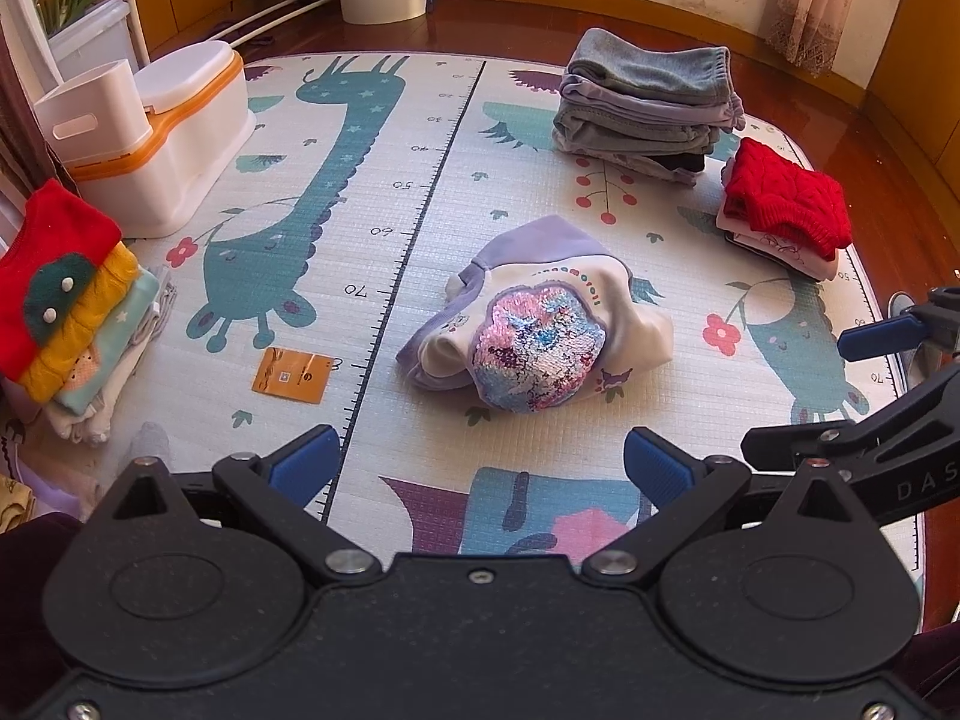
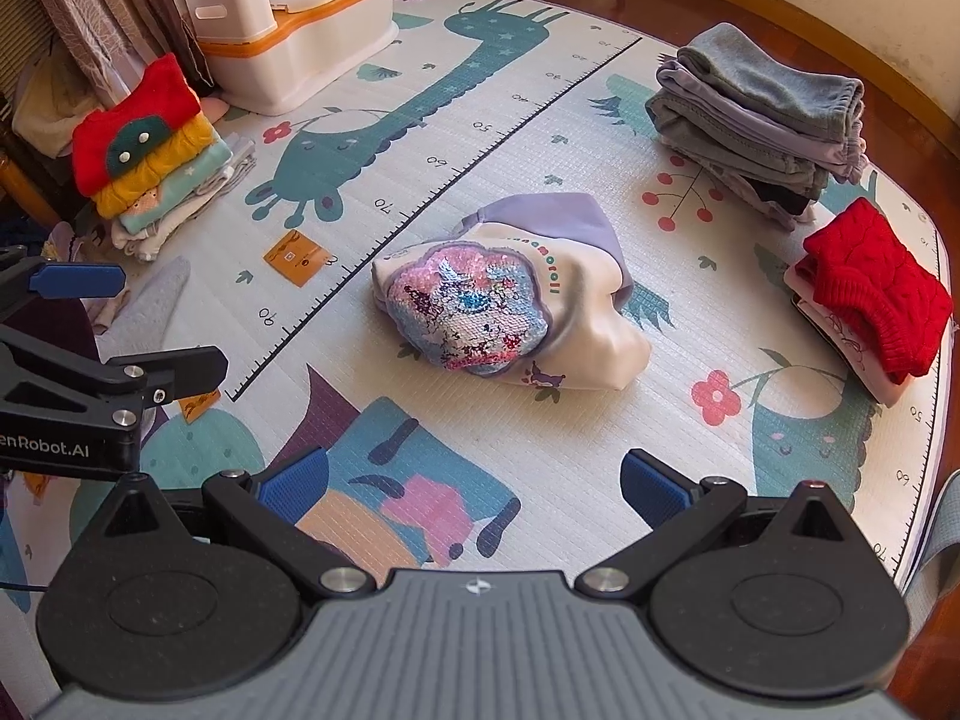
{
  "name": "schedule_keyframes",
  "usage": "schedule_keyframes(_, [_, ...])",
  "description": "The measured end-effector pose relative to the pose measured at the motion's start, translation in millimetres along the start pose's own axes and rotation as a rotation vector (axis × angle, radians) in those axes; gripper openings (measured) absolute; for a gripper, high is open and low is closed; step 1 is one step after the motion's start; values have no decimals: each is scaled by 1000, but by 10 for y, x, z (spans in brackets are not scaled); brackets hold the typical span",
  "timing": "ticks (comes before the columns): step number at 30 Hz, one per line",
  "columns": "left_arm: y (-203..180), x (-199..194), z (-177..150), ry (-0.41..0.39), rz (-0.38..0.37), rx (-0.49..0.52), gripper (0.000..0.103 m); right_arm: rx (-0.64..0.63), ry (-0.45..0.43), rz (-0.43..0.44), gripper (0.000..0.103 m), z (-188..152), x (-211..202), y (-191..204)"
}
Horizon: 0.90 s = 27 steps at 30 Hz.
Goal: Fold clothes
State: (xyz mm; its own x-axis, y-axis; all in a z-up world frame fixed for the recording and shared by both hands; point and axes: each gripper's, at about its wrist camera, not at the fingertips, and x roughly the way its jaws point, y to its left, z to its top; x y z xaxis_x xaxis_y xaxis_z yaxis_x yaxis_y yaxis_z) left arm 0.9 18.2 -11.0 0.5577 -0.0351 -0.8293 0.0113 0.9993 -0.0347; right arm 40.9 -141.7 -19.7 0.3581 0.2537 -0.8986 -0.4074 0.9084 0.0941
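A white and lilac child's top with a sequin patch [image 1: 534, 324] lies bunched in the middle of the play mat [image 1: 384, 192]; it also shows in the right wrist view [image 2: 510, 306]. My left gripper [image 1: 480, 468] is open and empty, above the mat just in front of the top. My right gripper [image 2: 474, 483] is open and empty, also in front of the top. Each gripper shows at the edge of the other's view: the right one [image 1: 882, 360] and the left one [image 2: 120, 324].
Folded grey trousers [image 1: 648, 108] and a red knit pile [image 1: 786, 204] sit at the back right. A pile with a red jumper on top [image 1: 60, 300] sits at the left, by a white and orange box [image 1: 174, 126]. An orange card [image 1: 291, 375] lies on the mat.
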Motion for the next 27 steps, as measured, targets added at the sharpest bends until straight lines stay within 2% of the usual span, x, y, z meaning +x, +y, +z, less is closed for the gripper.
schedule_keyframes(14, [413,325,32,13,-61,-62,102,-81,17,-42,103,557,233,-211])
schedule_keyframes(17, [559,474,93,60,-131,-131,102,-97,29,-38,102,717,323,-260])
schedule_keyframes(19, [616,575,145,75,-149,-159,102,-115,33,-39,102,814,392,-274])
schedule_keyframes(23, [722,795,232,85,-138,-194,102,-159,53,-52,102,988,599,-295])
schedule_keyframes(27, [910,1117,303,107,-148,-295,102,-212,79,-58,99,1112,891,-329])
